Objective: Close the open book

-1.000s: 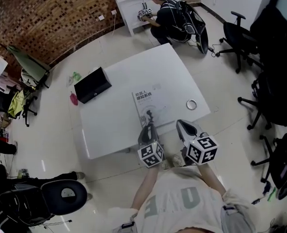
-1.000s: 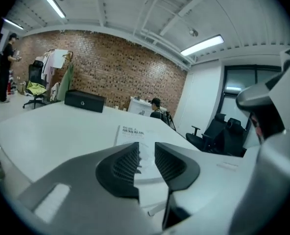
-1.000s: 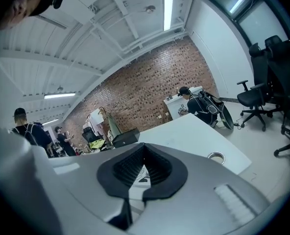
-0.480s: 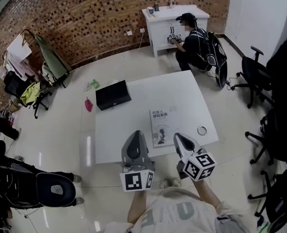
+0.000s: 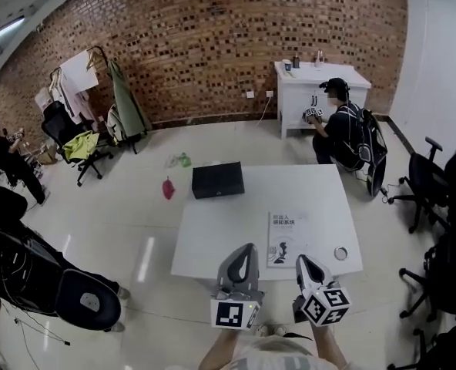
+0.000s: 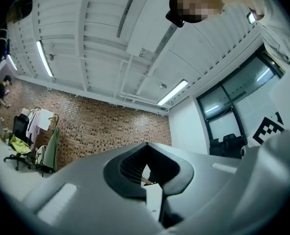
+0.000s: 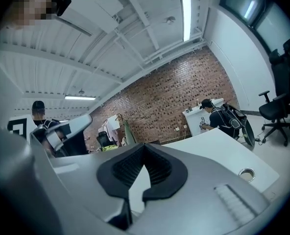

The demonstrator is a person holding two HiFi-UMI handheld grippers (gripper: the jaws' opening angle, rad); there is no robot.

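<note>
The white book (image 5: 283, 237) lies closed and flat on the white table (image 5: 228, 237), cover up, near the table's front edge. Both grippers hang in the air in front of the table, near the person's body and off the book. My left gripper (image 5: 248, 248) is shut with nothing in it; in the left gripper view its jaws (image 6: 146, 144) meet at the tip and point slightly upward at the brick wall. My right gripper (image 5: 301, 260) is also shut and empty; in the right gripper view it (image 7: 144, 145) points across the table.
A black box (image 5: 218, 179) sits at the table's far left corner. A metal ring (image 5: 340, 253) (image 7: 246, 174) lies right of the book. A person (image 5: 343, 129) crouches by a white cabinet (image 5: 320, 83). Office chairs (image 5: 432, 183) stand right; another chair (image 5: 85, 303) stands near left.
The left gripper has lifted off the book's near edge and risen toward the camera. The right gripper also rose a little. The head view has tilted up, showing more of the room.
</note>
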